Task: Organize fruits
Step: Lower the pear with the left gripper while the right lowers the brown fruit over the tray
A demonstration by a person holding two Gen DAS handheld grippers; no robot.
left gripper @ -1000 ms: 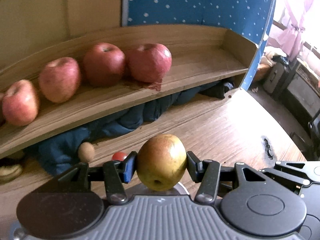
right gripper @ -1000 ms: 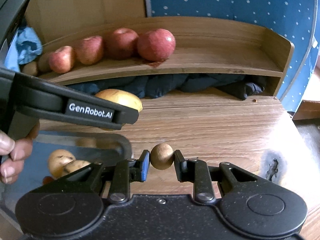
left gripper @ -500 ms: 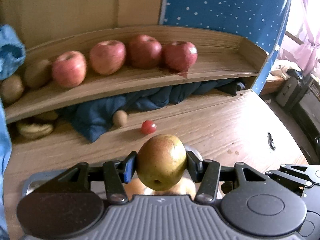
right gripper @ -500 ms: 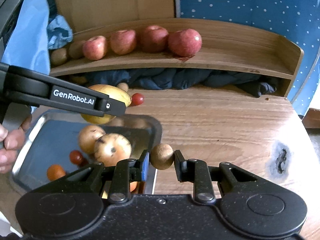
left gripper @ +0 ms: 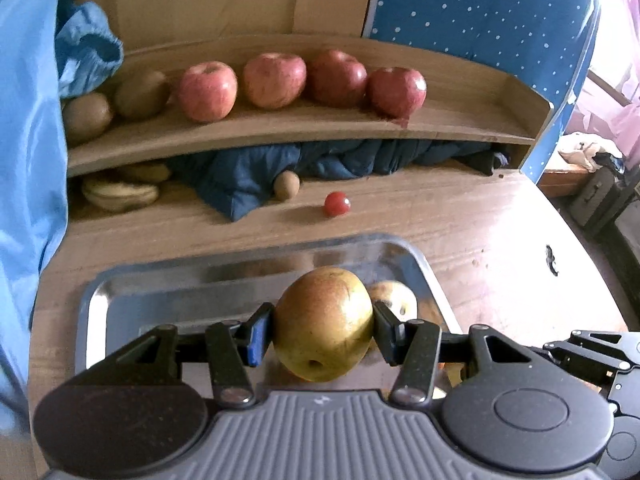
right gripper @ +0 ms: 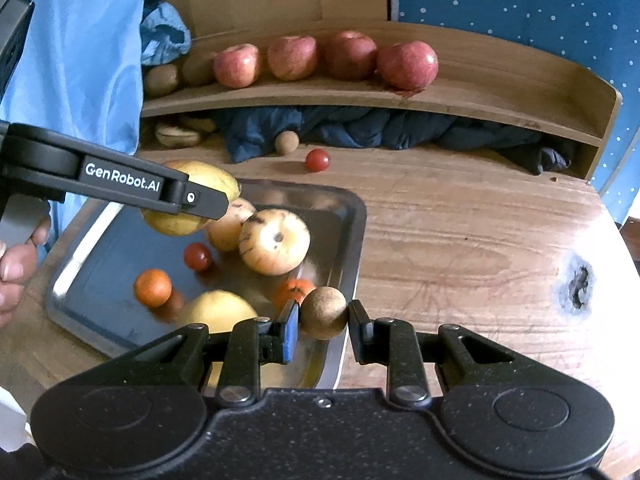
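My left gripper point(left gripper: 323, 326) is shut on a yellow-green apple point(left gripper: 323, 324), held above the metal tray point(left gripper: 168, 284). That gripper also shows side-on in the right wrist view, where the apple point(right gripper: 216, 180) hangs over the tray's far left part. My right gripper point(right gripper: 323, 314) is shut on a small round brown fruit point(right gripper: 323, 313) above the tray's right rim point(right gripper: 354, 264). Inside the tray lie pale apples point(right gripper: 274, 242), oranges point(right gripper: 153, 287) and a cherry tomato point(right gripper: 197, 257). Several red apples point(left gripper: 274, 80) and kiwis point(left gripper: 140, 94) line the wooden shelf point(left gripper: 460, 120).
On the wooden table point(right gripper: 460, 232) a loose cherry tomato point(left gripper: 337, 204) and a small brown fruit point(left gripper: 286, 185) lie in front of dark blue cloth point(left gripper: 248, 176) stuffed under the shelf. A light blue sleeve point(left gripper: 28, 160) fills the left side. A hand point(right gripper: 16, 264) grips the left tool.
Both grippers have drawn back from the shelf with their fruit still held. The tray and its fruit have come into view beneath them.
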